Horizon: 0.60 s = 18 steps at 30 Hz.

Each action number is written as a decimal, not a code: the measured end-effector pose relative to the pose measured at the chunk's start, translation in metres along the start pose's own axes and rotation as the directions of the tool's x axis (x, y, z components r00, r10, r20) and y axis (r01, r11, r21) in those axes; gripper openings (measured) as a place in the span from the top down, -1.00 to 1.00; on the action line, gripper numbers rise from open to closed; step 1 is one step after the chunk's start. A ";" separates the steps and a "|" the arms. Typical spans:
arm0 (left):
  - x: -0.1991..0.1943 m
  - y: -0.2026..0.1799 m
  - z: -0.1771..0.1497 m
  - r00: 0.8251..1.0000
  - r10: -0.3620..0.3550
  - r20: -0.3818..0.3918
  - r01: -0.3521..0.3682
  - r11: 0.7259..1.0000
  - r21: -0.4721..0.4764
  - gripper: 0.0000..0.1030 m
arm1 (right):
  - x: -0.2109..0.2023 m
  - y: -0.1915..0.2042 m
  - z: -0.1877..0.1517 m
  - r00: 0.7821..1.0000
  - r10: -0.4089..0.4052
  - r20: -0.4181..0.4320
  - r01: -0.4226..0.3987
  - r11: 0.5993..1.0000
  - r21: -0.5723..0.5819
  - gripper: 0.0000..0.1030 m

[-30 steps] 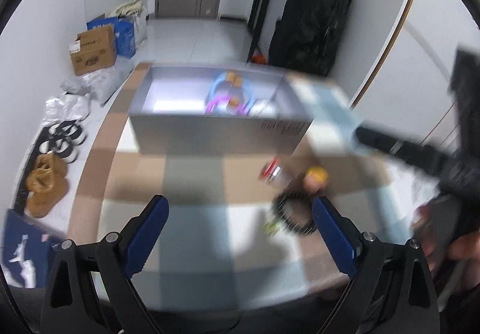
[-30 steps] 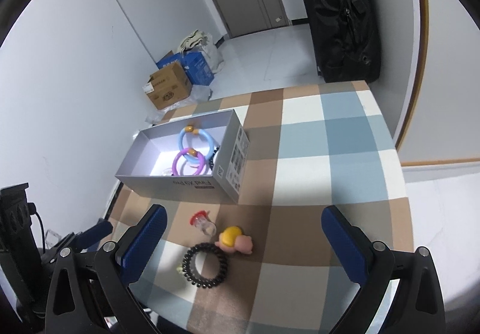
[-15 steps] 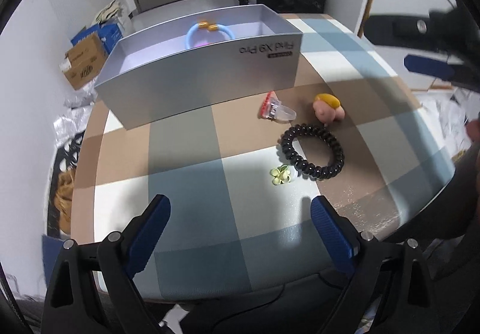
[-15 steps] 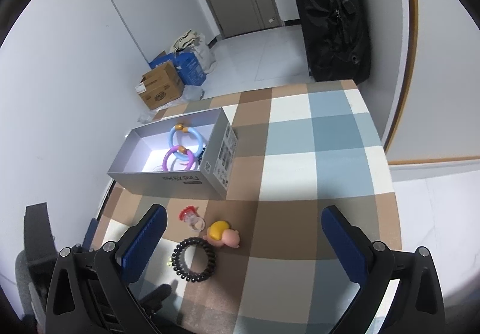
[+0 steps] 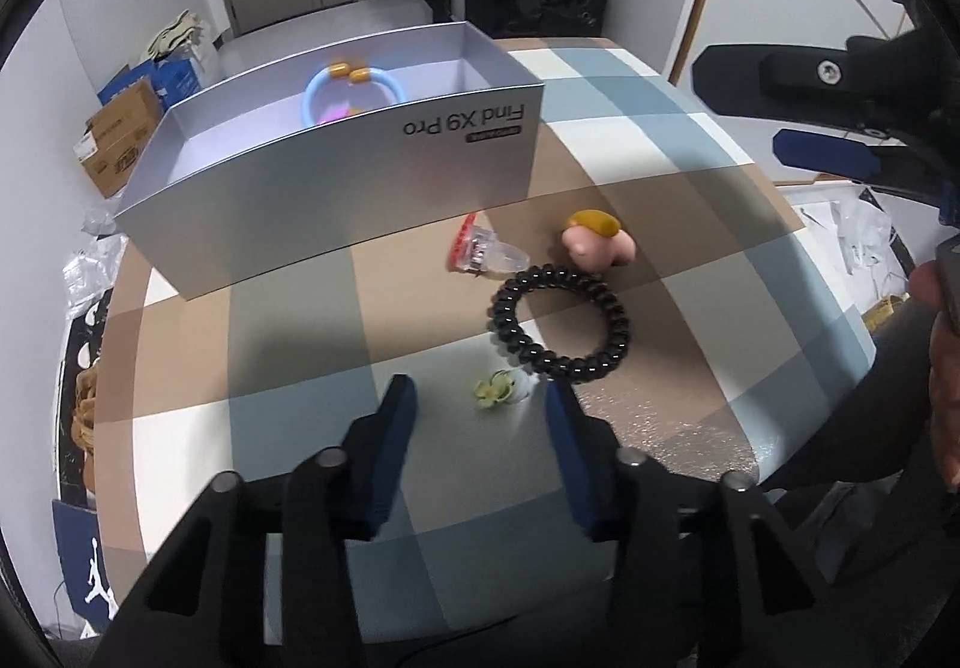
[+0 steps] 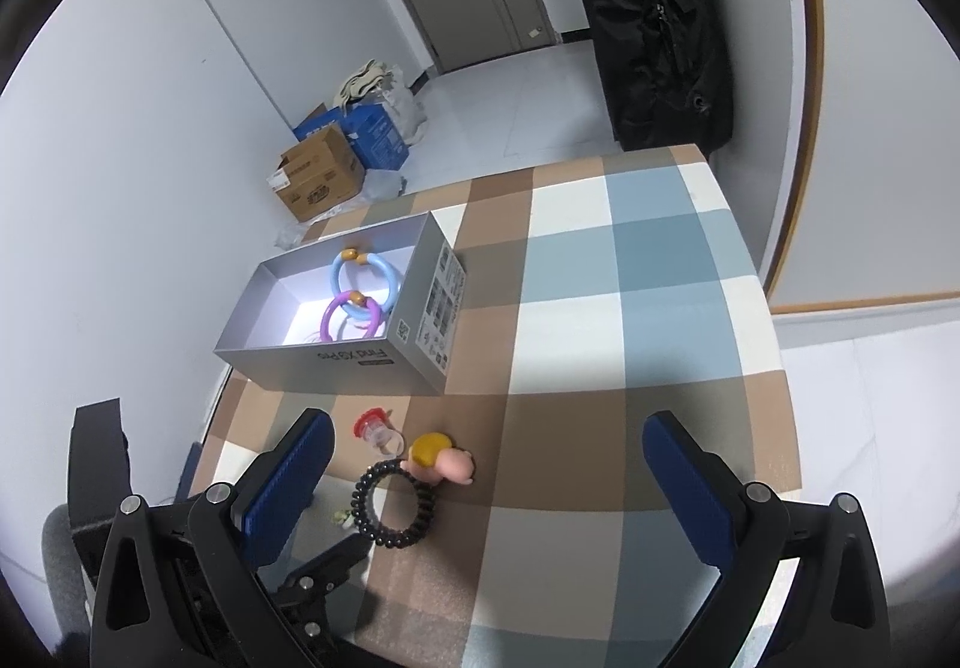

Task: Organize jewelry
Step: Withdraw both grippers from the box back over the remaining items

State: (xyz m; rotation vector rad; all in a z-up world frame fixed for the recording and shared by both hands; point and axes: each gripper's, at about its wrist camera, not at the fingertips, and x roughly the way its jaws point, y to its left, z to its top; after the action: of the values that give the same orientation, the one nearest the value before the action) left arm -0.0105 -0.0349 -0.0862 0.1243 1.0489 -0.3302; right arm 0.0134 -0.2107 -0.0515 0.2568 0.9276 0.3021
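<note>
A grey open box [image 5: 336, 200] [image 6: 336, 362] on the checked table holds a blue ring [image 5: 351, 86] [image 6: 366, 284] and a purple ring [image 6: 351, 317]. In front of it lie a black coil bracelet [image 5: 561, 323] [image 6: 393, 503], a small green flower piece [image 5: 495, 389] [image 6: 342, 517], a red-and-clear clip [image 5: 480, 251] [image 6: 377, 431] and a pink and yellow figure clip [image 5: 597, 239] [image 6: 441, 458]. My left gripper [image 5: 480, 407] is half open, its fingers either side of the flower piece, not touching it. My right gripper [image 6: 489, 479] is wide open and empty above the table's near edge.
The checked table [image 6: 630, 320] ends close on the near side and right. Cardboard boxes [image 6: 327, 170] stand on the floor by the left wall. A black bag [image 6: 654, 8] hangs at the back near the door. Shoes [image 5: 87, 410] lie on the floor left.
My left gripper has come down and forward to the flower piece, and its fingers have narrowed from wide open to half open. The right gripper has drifted slightly and stays wide open.
</note>
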 end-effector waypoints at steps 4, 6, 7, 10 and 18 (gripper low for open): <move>0.001 0.002 0.002 1.000 -0.018 -0.001 0.018 1.000 -0.003 0.62 | 0.001 -0.001 0.000 1.000 -0.001 -0.006 0.001 1.000 0.008 -1.00; 0.001 0.004 0.003 1.000 -0.022 -0.005 0.022 1.000 -0.007 0.74 | 0.001 -0.002 0.000 1.000 -0.001 -0.008 0.001 1.000 0.012 -1.00; 0.002 0.005 0.003 1.000 -0.028 -0.008 0.028 1.000 -0.013 0.74 | 0.001 -0.002 -0.001 1.000 0.000 -0.009 0.000 1.000 0.014 -1.00; 0.004 0.003 0.006 0.999 -0.026 -0.020 0.026 1.000 -0.011 0.75 | 0.001 -0.002 -0.001 1.000 -0.002 -0.013 0.002 1.000 0.015 -1.00; 0.001 0.003 0.003 0.998 -0.037 -0.041 0.036 0.999 -0.018 0.75 | 0.002 -0.005 -0.002 1.000 -0.012 -0.024 0.013 1.000 0.027 -1.00</move>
State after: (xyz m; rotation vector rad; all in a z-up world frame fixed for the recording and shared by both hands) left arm -0.0064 -0.0333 -0.0855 0.0968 1.0961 -0.3526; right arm 0.0139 -0.2145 -0.0563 0.2727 0.9573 0.2817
